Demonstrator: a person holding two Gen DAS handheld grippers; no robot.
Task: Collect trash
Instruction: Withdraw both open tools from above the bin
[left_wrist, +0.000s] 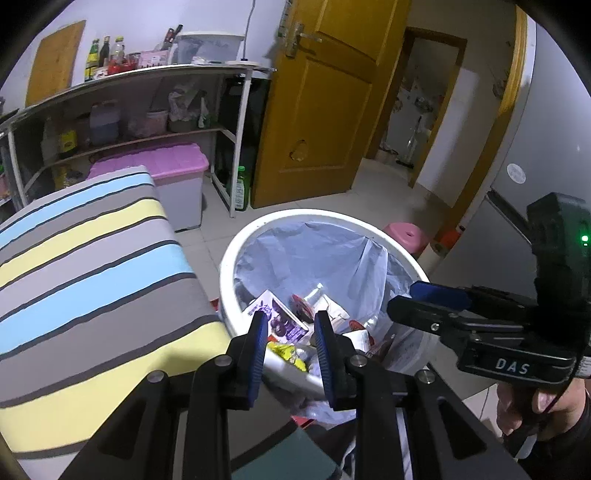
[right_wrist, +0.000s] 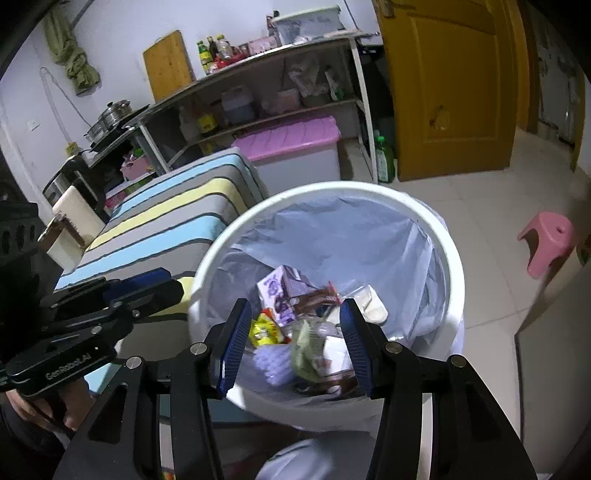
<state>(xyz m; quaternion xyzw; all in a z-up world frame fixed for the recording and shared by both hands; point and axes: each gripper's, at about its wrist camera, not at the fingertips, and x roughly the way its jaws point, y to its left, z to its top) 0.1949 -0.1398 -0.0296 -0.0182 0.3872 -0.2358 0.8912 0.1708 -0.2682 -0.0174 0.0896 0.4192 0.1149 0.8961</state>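
Your left tool (left_wrist: 290, 321) and your right tool (right_wrist: 297, 314) both hang over the white trash bin (right_wrist: 452, 273), each with its fingers spread and nothing between the pads; the right one stands wider than the left. The bin is on the pale tiled floor (right_wrist: 480, 206), just beside the striped table (left_wrist: 92, 266), and nothing stands between the tools and its mouth. Inside, on the thin plastic liner (right_wrist: 351, 229), lies the trash; a purple carton (right_wrist: 279, 291) lies tilted, its long axis running toward the far rim; near it you see a yellow wrapper (right_wrist: 264, 330) and a blurred green wrapper (right_wrist: 306, 349). Behind are a shelf rack (left_wrist: 122, 110), a pink-lidded box (left_wrist: 166, 162), a yellow door (left_wrist: 325, 103) and a pink stool (right_wrist: 546, 240).
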